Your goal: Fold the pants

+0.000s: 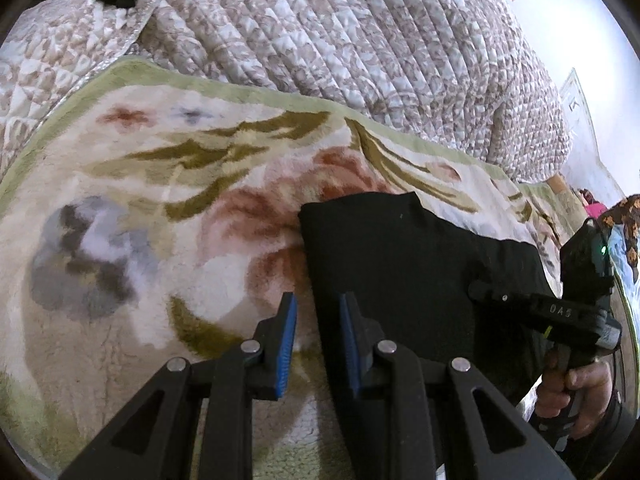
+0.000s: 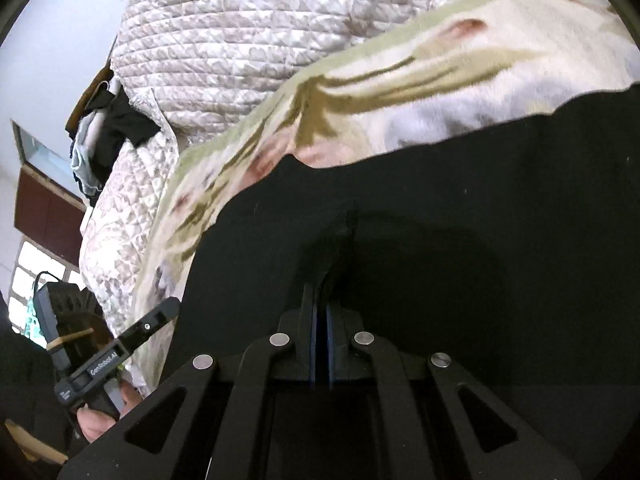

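Note:
The black pants [image 1: 400, 256] lie on a floral fleece blanket [image 1: 160, 184] on the bed. My left gripper [image 1: 318, 308] is open; its right finger rests over the pants' left edge, its left finger over the blanket. My right gripper [image 2: 321, 300] is shut on a fold of the black pants [image 2: 460, 220], which fill the lower right wrist view. The right gripper also shows in the left wrist view [image 1: 480, 290] at the right, resting on the pants. The left gripper also shows in the right wrist view [image 2: 170, 306] at lower left, but its jaws are not clear there.
A quilted beige and white comforter [image 1: 340, 32] is heaped behind the blanket. Dark clothes [image 2: 108, 128] hang beyond the bed's far end. A white wall [image 1: 580, 20] with red paper stands behind. A patterned cloth [image 1: 628, 224] lies at the right edge.

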The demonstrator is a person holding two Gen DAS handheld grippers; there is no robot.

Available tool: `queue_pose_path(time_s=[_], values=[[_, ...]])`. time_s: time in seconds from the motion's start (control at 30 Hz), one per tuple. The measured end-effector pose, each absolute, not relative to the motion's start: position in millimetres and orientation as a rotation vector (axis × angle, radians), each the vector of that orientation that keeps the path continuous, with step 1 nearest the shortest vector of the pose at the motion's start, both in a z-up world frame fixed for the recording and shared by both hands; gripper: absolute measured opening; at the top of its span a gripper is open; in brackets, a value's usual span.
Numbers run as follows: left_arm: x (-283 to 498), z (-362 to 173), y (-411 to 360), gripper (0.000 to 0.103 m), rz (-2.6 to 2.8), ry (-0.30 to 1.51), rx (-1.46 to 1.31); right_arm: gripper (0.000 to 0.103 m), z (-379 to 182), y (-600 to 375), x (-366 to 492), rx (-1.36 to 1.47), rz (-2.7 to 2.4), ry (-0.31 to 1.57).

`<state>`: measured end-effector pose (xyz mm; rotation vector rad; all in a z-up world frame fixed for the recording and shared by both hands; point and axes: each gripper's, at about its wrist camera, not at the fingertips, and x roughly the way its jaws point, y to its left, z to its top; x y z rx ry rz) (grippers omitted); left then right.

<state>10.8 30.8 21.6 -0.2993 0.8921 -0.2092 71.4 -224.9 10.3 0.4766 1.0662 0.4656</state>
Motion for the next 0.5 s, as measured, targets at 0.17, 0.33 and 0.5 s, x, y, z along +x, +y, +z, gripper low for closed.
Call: queue_pose_path(time_s=[0.17,0.33,0.5], values=[[10,30,22,0.025,-0.239,0.874,-0.287,0.003,28,-229,69,0.405,0.435,1.025],[-3,32,10,0.025,-0.307,0.884,-0.292,0.006,52,-241,45,0.38,0.446,0.96],[-21,22,-15,0.025,-0.354,0.915,-0.215,0.007,32,-217,5,0.263,0.552,1.059]])
